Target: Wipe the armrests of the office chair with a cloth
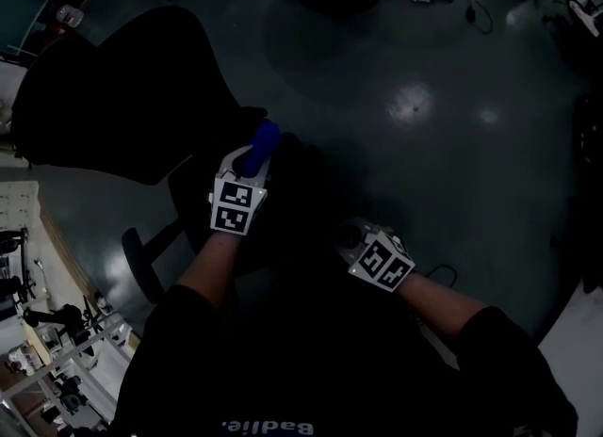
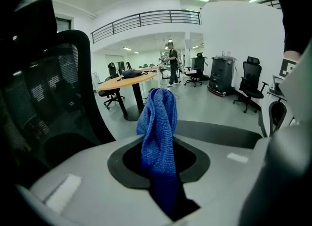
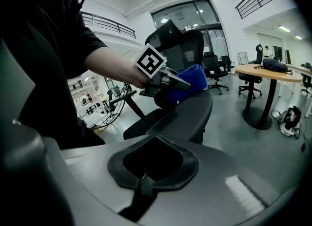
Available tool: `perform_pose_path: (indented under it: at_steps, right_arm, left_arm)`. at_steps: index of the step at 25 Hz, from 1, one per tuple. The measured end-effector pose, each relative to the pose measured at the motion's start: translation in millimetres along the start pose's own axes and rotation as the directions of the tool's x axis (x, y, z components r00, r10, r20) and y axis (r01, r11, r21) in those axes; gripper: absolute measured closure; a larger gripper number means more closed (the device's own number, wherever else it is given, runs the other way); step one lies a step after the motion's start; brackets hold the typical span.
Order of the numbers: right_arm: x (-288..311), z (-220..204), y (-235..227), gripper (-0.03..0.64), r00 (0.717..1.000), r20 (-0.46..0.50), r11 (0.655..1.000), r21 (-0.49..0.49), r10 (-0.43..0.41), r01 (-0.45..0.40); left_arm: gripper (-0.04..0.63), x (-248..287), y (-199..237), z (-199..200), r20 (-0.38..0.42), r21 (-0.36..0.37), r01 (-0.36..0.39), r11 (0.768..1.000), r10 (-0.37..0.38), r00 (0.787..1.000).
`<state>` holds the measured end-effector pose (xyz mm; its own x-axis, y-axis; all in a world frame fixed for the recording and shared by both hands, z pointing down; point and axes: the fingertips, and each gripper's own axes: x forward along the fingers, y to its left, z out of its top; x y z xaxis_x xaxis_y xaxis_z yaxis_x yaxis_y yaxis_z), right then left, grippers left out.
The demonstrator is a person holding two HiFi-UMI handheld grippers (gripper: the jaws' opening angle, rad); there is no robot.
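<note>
Tongs, head view: left tongs (image 1: 252,160) grip the blue cloth (image 1: 265,137) beside the office chair (image 1: 122,96); right tongs (image 1: 349,234) sit apart.
Left gripper view: cloth pinched between the jaws, bunched upward.
Right gripper view: jaws together, empty; cloth at the far end of the armrest (image 3: 187,115).

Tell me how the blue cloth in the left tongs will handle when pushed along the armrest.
The blue cloth is probably floppy: it bunches and folds above the left tongs. Its knitted weave suggests light and grippy, not slippery. Pushed along the armrest, it would likely crumple rather than slide flat.
</note>
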<state>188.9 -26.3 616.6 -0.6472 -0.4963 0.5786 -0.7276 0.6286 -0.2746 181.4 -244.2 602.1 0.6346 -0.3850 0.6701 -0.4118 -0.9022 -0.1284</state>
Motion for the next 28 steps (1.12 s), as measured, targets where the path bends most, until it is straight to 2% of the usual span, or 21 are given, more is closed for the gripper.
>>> perform_pose_path:
  at_steps: [10, 18, 28]
  right_arm:
    - [0, -6, 12, 0.614, 1.000, 0.027, 1.000, 0.018, 0.015, -0.015]
    - [1, -11, 20, 0.614, 0.999, 0.016, 0.999, 0.008, 0.047, -0.047]
    - [3, -15, 37, 0.614, 0.998, 0.030, 0.998, 0.037, 0.050, -0.051]
  left_arm:
    - [0.492, -20, -54, -5, -0.004, 0.079, 0.037, 0.996, -0.037, 0.999]
    - [0.492, -41, -97, -18, -0.013, 0.086, 0.085, 0.993, -0.084, 0.996]
    - [0.492, -87, -160, -45, -0.004, 0.070, 0.181, 0.981, -0.181, 0.984]
